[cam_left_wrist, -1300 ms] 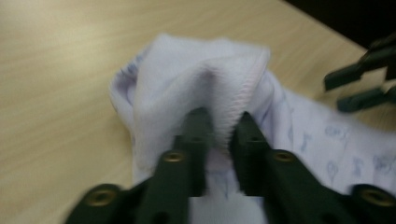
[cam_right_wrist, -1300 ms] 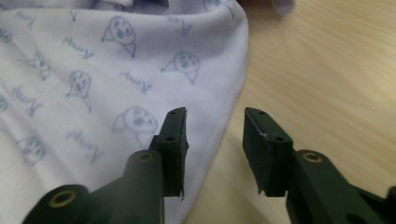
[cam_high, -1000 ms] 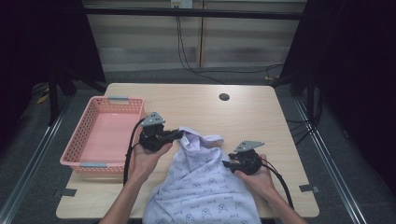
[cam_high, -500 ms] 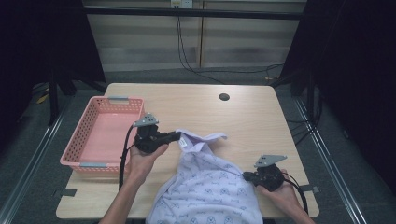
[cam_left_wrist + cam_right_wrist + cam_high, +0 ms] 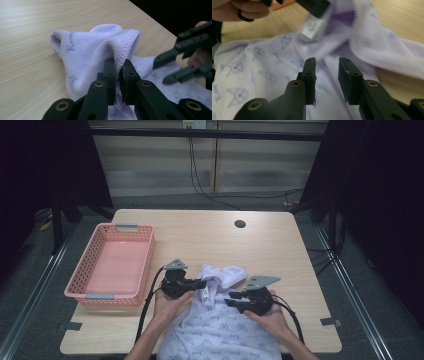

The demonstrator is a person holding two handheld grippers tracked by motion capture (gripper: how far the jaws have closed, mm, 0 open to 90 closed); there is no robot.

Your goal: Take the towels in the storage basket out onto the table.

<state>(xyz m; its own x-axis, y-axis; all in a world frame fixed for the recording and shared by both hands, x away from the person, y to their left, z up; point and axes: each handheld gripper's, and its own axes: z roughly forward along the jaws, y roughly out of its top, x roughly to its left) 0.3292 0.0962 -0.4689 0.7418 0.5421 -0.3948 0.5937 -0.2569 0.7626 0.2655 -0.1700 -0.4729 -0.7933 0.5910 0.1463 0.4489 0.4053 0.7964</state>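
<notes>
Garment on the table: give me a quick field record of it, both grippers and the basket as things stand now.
garment: pale lilac printed cloth, bunched at the near table edge, hanging off toward the person
left gripper: shut on the garment's stitched hem
right gripper: open, fingers over the cloth, nothing between them
label: white tag near the neckline
basket: pink, on the table's left side, nothing inside
table: light wood, small dark hole near the far edge
</notes>
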